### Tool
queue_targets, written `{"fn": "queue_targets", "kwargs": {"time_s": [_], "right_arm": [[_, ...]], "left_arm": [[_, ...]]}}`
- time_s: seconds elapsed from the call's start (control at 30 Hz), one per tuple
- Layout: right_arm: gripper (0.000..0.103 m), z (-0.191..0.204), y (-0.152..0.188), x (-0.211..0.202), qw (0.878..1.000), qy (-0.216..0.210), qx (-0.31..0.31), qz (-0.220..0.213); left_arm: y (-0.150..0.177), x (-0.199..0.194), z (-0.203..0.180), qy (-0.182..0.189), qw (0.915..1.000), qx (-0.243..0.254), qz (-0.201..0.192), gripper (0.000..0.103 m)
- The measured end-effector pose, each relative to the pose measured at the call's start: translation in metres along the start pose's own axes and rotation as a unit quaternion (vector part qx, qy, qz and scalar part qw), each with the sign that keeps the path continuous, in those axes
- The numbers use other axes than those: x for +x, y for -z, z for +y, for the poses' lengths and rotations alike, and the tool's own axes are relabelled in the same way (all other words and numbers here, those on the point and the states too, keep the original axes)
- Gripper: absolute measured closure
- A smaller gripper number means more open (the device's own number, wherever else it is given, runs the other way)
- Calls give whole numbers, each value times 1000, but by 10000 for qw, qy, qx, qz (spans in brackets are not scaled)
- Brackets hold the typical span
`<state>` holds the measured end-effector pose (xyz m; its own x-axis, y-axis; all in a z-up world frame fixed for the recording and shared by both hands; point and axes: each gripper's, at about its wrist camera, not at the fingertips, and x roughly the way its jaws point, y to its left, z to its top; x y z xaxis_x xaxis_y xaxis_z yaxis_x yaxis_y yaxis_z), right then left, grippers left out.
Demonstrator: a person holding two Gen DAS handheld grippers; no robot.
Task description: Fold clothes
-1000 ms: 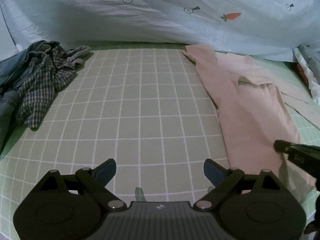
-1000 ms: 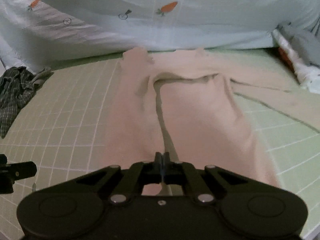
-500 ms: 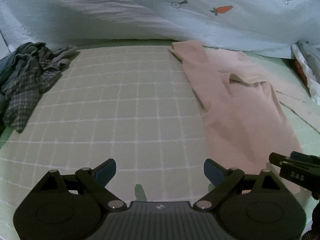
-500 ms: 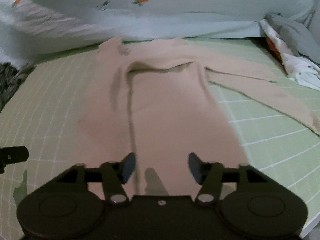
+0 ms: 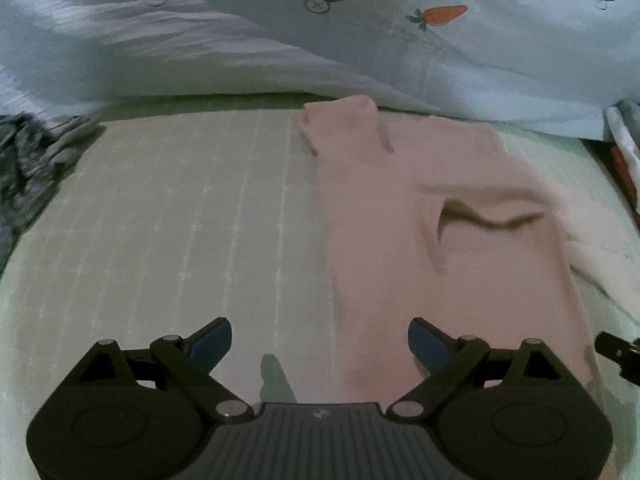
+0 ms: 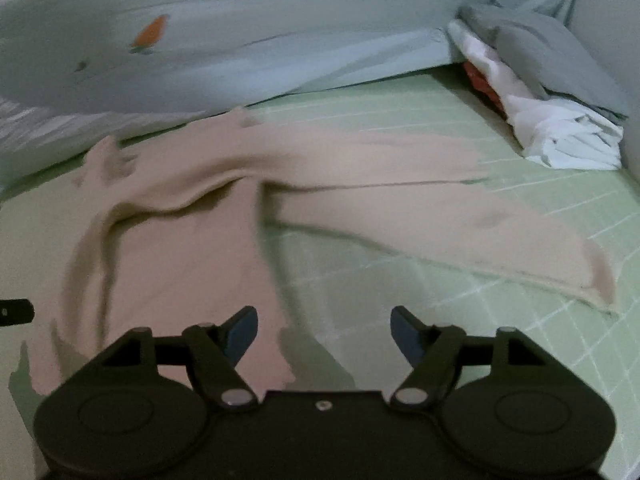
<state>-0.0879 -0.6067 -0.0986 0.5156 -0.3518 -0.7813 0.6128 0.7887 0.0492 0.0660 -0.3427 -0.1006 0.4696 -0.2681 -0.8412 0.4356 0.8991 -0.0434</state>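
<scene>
A pink long-sleeved top (image 5: 460, 248) lies flat on the green checked bed sheet (image 5: 180, 220), one side folded over its body. Its other sleeve (image 6: 460, 220) stretches out to the right in the right wrist view. My left gripper (image 5: 320, 340) is open and empty, hovering over the top's near left edge. My right gripper (image 6: 324, 330) is open and empty above the top's near right edge (image 6: 168, 280), beside bare sheet. The right gripper's tip shows at the far right of the left wrist view (image 5: 618, 350).
A pale blue quilt with carrot prints (image 5: 360, 40) is bunched along the back. A heap of dark checked clothes (image 5: 24, 172) lies at the left. White and grey clothes (image 6: 552, 112) are piled at the back right.
My right gripper was shut one second ago, then opened and swung right toward the spread sleeve. My left gripper moved right, over the top's edge.
</scene>
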Motion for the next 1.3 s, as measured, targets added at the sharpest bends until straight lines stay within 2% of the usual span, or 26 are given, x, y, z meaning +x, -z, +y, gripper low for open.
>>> {"fn": "queue_targets", "kwargs": {"time_s": [0.23,0.3,0.33,0.47,0.6,0.8,0.87,0.9,0.93,0.97,1.0,1.03,1.1,1.2,1.3], "right_arm": [[27,-48,-57,49,9976,348,593,-101],[25,-61,-73,61,9966,450,674,-177],[24,-68,-81,67,9959,502,715,-216],[23,-91,-109,91,9934,684,862,-328],[22,-105,-124,114,9911,753,1043,-328],[21,-109,-127,128,9917,658,1077,-258],[27,-110,-128,132,9919,623,1080,-234],[39,-111,-128,134,9920,606,1081,-223],[57,-110,-129,134,9928,587,1019,-207],[71,-108,-130,129,9939,535,930,-236],[95,-105,-132,121,9948,459,859,-304],[99,-103,-133,113,9955,382,788,-373],[99,-97,-137,96,9963,229,646,-509],[99,-83,-138,64,9959,-11,435,-797],[99,-55,-127,18,9922,-458,141,-1152]], "left_arm": [[-25,49,-11,-260,9988,96,400,7],[-26,55,-8,-312,9985,65,442,0],[-26,58,-7,-338,9983,49,462,0],[-28,62,-3,-199,9985,-40,515,0],[-29,63,-3,-132,9986,59,513,0],[-32,64,-2,-118,9985,65,533,0],[-32,65,-2,-120,9986,61,509,0],[-32,65,-3,-118,9987,64,498,0],[-33,66,-3,-114,9986,66,505,0],[-33,67,-3,-110,9986,67,517,0],[-35,67,-1,-97,9985,8,543,0],[-36,66,0,-81,9983,-66,573,0],[-39,65,3,-49,9978,-212,631,0],[-42,44,9,-22,9985,-459,293,0],[-38,17,9,16,9988,-484,-31,0]]}}
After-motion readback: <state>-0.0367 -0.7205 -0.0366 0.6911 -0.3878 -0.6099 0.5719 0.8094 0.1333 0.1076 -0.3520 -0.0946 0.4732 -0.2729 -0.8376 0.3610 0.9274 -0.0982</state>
